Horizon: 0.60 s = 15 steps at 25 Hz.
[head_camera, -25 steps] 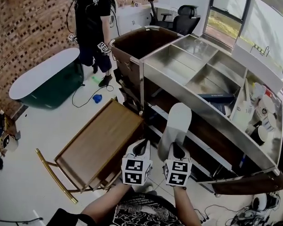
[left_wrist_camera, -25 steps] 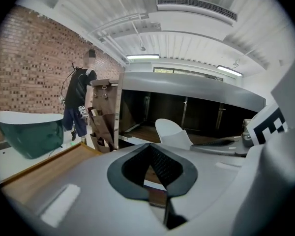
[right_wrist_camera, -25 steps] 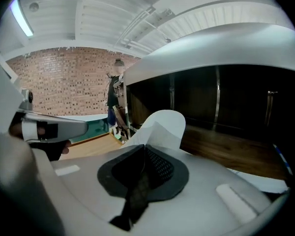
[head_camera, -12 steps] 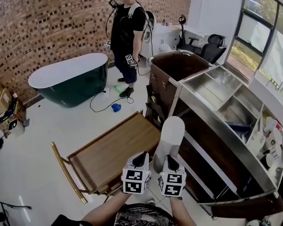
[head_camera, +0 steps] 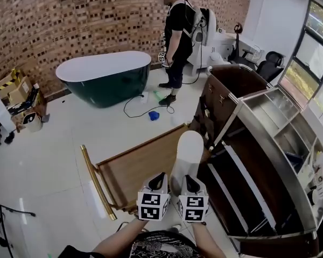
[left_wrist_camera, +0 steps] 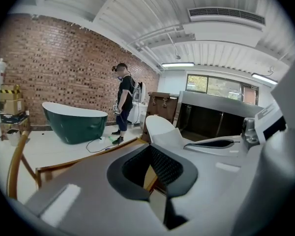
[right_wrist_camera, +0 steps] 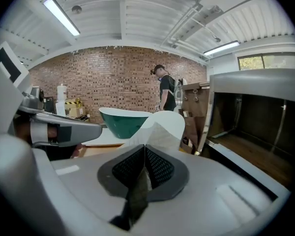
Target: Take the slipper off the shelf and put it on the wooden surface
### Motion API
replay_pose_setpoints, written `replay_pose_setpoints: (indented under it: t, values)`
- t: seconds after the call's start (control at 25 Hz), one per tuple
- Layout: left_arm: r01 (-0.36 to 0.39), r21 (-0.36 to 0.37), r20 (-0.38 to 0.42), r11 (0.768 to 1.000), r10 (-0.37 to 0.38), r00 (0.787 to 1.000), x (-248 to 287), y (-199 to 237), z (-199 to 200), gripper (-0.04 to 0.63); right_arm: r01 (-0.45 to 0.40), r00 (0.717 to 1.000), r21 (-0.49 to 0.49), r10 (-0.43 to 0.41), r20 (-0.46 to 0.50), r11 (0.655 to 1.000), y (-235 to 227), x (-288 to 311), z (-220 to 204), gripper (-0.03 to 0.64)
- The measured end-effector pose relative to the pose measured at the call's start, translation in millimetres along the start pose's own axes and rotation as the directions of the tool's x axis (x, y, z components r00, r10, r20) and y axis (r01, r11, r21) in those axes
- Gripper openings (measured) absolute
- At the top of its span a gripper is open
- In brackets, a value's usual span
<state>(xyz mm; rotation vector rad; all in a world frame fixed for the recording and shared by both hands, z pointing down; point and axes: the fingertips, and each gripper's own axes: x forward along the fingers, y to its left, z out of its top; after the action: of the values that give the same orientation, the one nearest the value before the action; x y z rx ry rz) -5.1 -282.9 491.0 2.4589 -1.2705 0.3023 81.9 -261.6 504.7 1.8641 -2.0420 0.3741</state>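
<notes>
A green bathtub (head_camera: 105, 79) stands at the upper left of the head view, with a person (head_camera: 177, 31) standing beyond it, well clear of the work. Lower down, left of centre, is the wooden desk (head_camera: 134, 168) with its gold rail, and its top is bare.

The left hand-held gripper (head_camera: 157, 181) hangs over the desk's near right corner. Its pads are pressed together with nothing between them.

Just right of it, the right hand-held gripper (head_camera: 189, 181) is clenched on the near end of the white slipper (head_camera: 187, 152). In its own view the dark pads pinch the fabric (right_wrist_camera: 160, 127).

The slipper is carried in the air. Its long axis runs straight away from the right hand-held gripper, up the frame, and its far rounded end hangs about over the desk's right edge.

The shelf (head_camera: 234, 168) fills the right side, and the slipper is already out of it. As I judge it, the desk lies left of and below the slipper, so the right hand should swing a little left and then lower.
</notes>
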Motion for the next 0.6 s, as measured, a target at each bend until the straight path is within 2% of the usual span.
replay_pose_setpoints:
  t: [0.28, 0.6]
  values:
    - [-0.108, -0.061, 0.019, 0.992, 0.109, 0.994, -46.4, 63.4, -4.8, 0.006, -0.129, 0.991, -0.079, 0.128, -0.027, 0.988, 78.9, 18.0, -0.7, 0.011]
    - [-0.189, -0.101, 0.037, 0.977, 0.193, 0.98, -74.8, 114.8, -10.9, 0.006, -0.285, 0.958, -0.164, 0.277, -0.072, 0.944, 154.8, 44.6, -17.0, 0.011]
